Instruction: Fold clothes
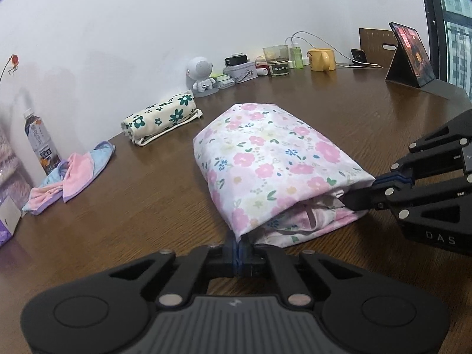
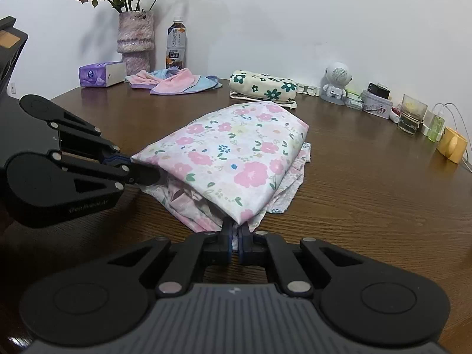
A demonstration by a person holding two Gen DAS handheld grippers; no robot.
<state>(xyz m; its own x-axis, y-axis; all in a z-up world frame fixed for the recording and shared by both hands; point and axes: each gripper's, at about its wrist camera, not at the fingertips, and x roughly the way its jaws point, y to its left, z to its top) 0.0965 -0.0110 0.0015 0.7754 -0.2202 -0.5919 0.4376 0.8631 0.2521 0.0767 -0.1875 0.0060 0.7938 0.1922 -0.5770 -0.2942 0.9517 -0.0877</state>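
Surface: brown wood-grain table [image 1: 124, 221] against a white wall, clutter along its far edge — a yellow mug [image 1: 322, 59], a white robot-shaped speaker [image 2: 336, 84], a tissue box [image 2: 101, 74] and a vase of dried roses [image 2: 135, 39].

Garment: the pink floral garment [image 1: 274, 159] lies mid-table, already doubled into a thick rectangle, its folded edge on the far side and its open layers facing near.

Left gripper: the left gripper [image 1: 238, 246] has its fingers closed on the near left corner of the top layer; cloth is pinched between the pads.

Right gripper: the right gripper [image 2: 236, 236] is likewise clamped on the near right corner, with a sliver of fabric showing in the narrow gap.

Other cloth: a green-flowered folded piece [image 2: 262, 85] sits finished by the far wall; a pink-and-blue cloth [image 2: 174, 84] lies crumpled far left, not yet folded.

Step in hand: both near corners look taken up for another fold, or for squaring the bundle — which of the two I cannot tell.

Next move: it likely calls for both hands to travel together at even height, keeping the edge taut, so the top layer lands square on the far edge.

Risk: the lower layers poke out on the right side and could drag askew.
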